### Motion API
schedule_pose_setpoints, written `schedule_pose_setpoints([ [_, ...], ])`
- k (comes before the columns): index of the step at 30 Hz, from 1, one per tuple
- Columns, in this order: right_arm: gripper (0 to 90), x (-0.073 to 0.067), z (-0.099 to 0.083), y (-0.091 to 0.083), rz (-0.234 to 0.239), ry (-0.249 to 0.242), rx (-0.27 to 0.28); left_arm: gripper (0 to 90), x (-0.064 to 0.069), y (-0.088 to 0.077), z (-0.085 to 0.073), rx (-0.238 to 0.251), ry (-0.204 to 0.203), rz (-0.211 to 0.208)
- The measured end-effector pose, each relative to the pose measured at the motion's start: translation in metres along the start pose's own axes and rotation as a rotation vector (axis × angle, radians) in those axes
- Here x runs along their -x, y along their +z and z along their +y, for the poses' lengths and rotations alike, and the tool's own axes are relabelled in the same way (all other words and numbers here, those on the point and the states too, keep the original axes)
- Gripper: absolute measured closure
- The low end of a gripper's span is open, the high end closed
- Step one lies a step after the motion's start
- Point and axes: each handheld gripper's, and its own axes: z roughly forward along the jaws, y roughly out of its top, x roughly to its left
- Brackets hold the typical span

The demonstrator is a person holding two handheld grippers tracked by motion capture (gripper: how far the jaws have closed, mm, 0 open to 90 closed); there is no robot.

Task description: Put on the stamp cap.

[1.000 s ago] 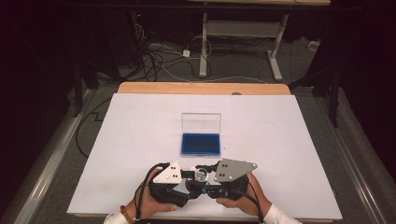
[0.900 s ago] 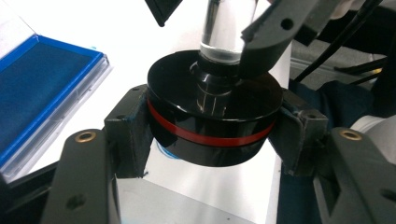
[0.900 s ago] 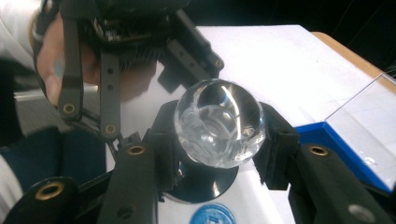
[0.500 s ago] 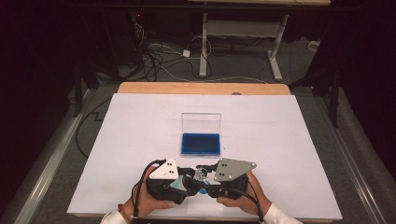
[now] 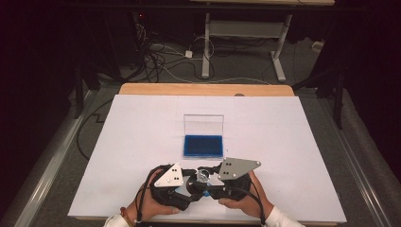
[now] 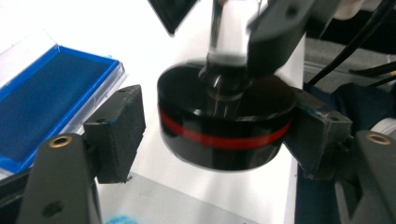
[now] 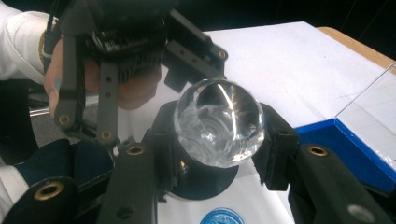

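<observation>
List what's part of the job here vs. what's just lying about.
In the job:
- stamp, black base with a red band and a clear knob
- right gripper, shut on the knob
- left gripper, jaws just opened off the base
- open blue case

Lying about:
- floor cables
- white desk frame

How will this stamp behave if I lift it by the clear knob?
The clear knob looks glossy and faceted, so it may slip in the right gripper. The thick black base probably makes it bottom-heavy; set flat, it should stand, not roll.
</observation>
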Motion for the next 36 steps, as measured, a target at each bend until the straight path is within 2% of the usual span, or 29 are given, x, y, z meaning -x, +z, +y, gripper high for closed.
schedule_pose_setpoints([
  [1,57.2,0.000,0.000,0.000,0.008,0.004,0.003,20.4,0.000,0.001,0.000,-0.004,0.001,0.008],
  [3,57.2,0.000,0.001,-0.001,0.002,-0.001,0.005,19.4,0.001,0.004,-0.001,-0.022,0.002,0.004],
  [6,57.2,0.001,0.001,-0.001,-0.002,0.001,0.007,16.3,0.001,0.005,-0.002,-0.024,0.007,0.022],
  [7,57.2,0.001,0.001,-0.002,-0.001,0.001,0.007,16.1,0.001,0.006,-0.003,-0.029,0.008,0.022],
  [9,57.2,0.002,0.001,-0.004,-0.008,0.000,0.010,15.5,0.001,0.006,-0.004,-0.035,0.010,0.054],
  [11,57.2,0.003,0.002,-0.006,-0.013,0.001,0.012,15.5,0.000,0.005,-0.005,-0.030,0.015,0.040],
  [13,57.2,0.004,0.003,-0.008,-0.030,-0.003,0.006,15.5,0.001,0.004,-0.007,-0.032,0.031,0.062],
  [14,57.2,0.005,0.003,-0.009,-0.030,0.001,0.008,15.5,0.000,0.004,-0.007,-0.028,0.026,0.054],
  [16,57.2,0.007,0.003,-0.012,-0.044,0.002,0.004,15.5,-0.001,0.002,-0.009,-0.020,0.025,0.072],
  [18,57.2,0.009,0.003,-0.015,-0.049,0.006,0.004,15.5,-0.003,0.000,-0.011,-0.019,0.022,0.067],
  [20,57.2,0.011,0.004,-0.018,-0.060,0.007,0.000,15.5,-0.004,0.000,-0.012,-0.035,0.033,0.104],
  [26,57.1,0.016,0.003,-0.025,-0.085,0.012,-0.014,15.6,-0.009,-0.008,-0.020,-0.042,0.035,0.139],
  [29,57.1,0.018,0.003,-0.029,-0.097,0.014,-0.016,15.5,-0.011,-0.013,-0.024,-0.049,0.042,0.183],
  [36,57.2,0.023,0.002,-0.034,-0.117,0.015,-0.030,15.5,-0.019,-0.031,-0.037,-0.044,0.019,0.256],
])
